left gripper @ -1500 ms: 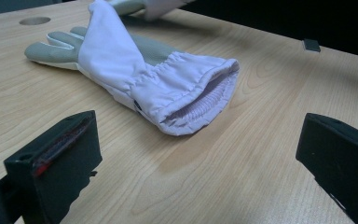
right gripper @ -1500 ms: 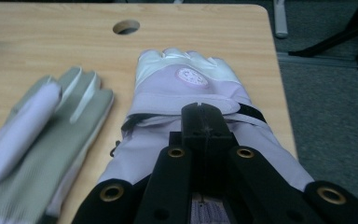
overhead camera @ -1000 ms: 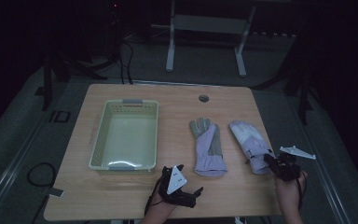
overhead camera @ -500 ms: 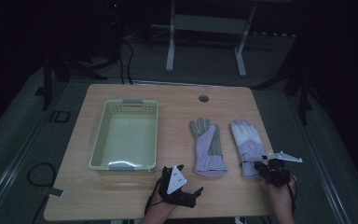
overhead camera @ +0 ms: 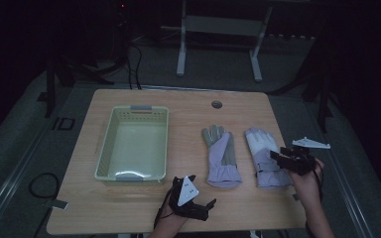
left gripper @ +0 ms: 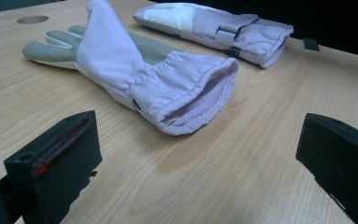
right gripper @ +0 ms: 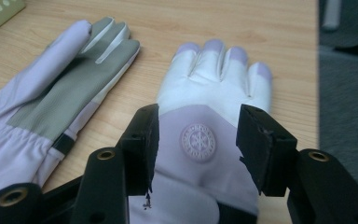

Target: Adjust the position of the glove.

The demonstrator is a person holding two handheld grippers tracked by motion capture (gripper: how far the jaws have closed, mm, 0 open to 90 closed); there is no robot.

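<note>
Over on your far left sits the pale green slotted plastic basket (overhead camera: 134,144), well away from both tools, its near rim just beyond and to the left of your left tool (overhead camera: 191,194). That left tool rests low over the near edge of the light wooden bench (overhead camera: 178,106), jaws spread wide and released, nothing between them. Straight ahead of it lies the lilac fabric glove with the grey palm (left gripper: 135,70), cuff mouth gaping toward you, close in front of the jaws but not touching them. Its fingers point away from you toward the small round hole in the bench top (overhead camera: 217,104).

Moving right: the second lilac glove with the white back and round snowflake badge (right gripper: 200,140) lies flat beside the first, the two apart with bare wood between. Your right tool (right gripper: 195,135) is right over this one, its jaws parted and straddling the badge on the back of the glove, not clenched on the fabric. In the high view that right tool (overhead camera: 291,159) sits above the glove's cuff end, near the bench's right edge.
</note>
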